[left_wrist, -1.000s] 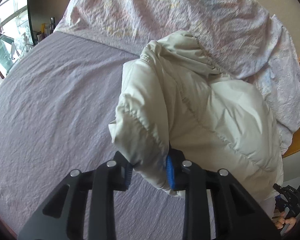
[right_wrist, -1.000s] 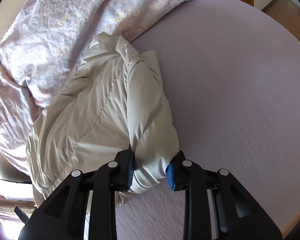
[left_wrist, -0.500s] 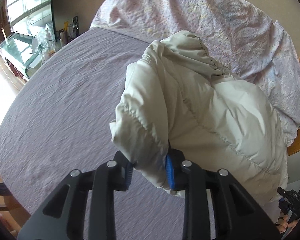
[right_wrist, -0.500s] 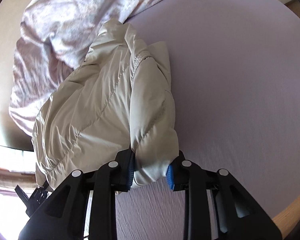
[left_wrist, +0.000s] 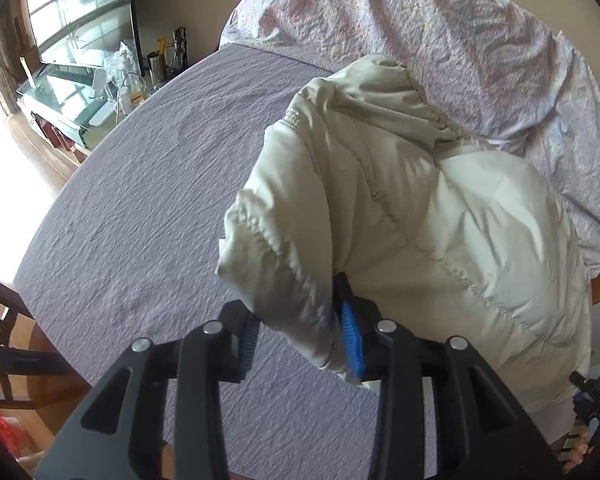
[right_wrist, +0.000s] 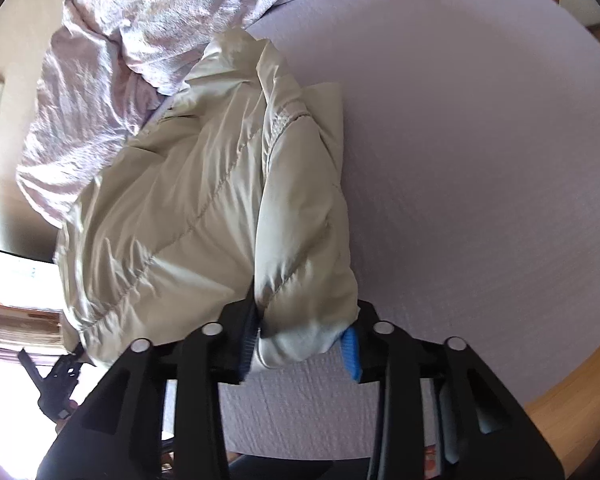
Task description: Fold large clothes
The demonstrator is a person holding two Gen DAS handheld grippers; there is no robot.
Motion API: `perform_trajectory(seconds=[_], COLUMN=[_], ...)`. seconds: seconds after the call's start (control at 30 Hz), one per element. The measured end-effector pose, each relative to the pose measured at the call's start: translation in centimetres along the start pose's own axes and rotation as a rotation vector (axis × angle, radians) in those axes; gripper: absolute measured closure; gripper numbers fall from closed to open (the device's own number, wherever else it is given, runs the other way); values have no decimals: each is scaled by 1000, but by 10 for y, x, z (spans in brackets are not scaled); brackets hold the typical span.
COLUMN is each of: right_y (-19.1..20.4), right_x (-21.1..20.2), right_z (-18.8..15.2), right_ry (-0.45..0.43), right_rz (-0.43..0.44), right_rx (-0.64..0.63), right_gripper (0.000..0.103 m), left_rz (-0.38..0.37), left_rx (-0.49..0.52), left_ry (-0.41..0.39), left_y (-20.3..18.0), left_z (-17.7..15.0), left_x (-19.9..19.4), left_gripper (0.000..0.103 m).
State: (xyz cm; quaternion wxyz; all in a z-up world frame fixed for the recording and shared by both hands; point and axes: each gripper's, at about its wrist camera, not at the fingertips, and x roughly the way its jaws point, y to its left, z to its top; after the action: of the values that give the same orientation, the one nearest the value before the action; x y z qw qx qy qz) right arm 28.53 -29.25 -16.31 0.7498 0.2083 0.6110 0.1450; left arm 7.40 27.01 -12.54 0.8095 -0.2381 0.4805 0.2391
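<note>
A cream puffer jacket (left_wrist: pixel 440 220) lies folded lengthwise on the mauve bedsheet (left_wrist: pixel 148 200), its hood toward the duvet. My left gripper (left_wrist: pixel 298 340) has one sleeve cuff between its blue pads; the jaws are opening and the pads stand slack beside the fabric. In the right wrist view the jacket (right_wrist: pixel 180 220) stretches away to the left. My right gripper (right_wrist: pixel 300 344) straddles the other sleeve cuff (right_wrist: pixel 296 344); its jaws are opening too, and the right pad stands bare beside the cuff. Each view shows the other gripper small at the jacket's far hem.
A crumpled pink floral duvet (left_wrist: pixel 440 28) is heaped at the head of the bed. A TV and a cluttered glass stand (left_wrist: pixel 72 92) are beyond the bed's left side, with a wooden chair (left_wrist: pixel 4 344) nearer. The wooden bed frame (right_wrist: pixel 564 392) edges the sheet.
Both pairs of jaws have widened around the sleeve cuffs they were clamping. Both views have drawn back across the bed, so more of the room and bed edge shows.
</note>
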Motion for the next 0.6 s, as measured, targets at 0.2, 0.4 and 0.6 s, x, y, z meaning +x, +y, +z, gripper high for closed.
perform_trajectory(seconds=[0.2, 0.4, 0.6], right_y=[15, 69, 156], right_x=[-29, -25, 3], right_z=[25, 38, 20], right_ry=[-161, -180, -119], right_rz=[-120, -38, 77], right_rx=[-23, -126, -314], right_gripper=[47, 48, 58], left_rz=[33, 28, 13], left_rx=[17, 9, -12], left_ry=[25, 50, 68], left_y=[-2, 0, 4], left_z=[1, 3, 4], left_x=[3, 9, 14], left_gripper=[38, 24, 19])
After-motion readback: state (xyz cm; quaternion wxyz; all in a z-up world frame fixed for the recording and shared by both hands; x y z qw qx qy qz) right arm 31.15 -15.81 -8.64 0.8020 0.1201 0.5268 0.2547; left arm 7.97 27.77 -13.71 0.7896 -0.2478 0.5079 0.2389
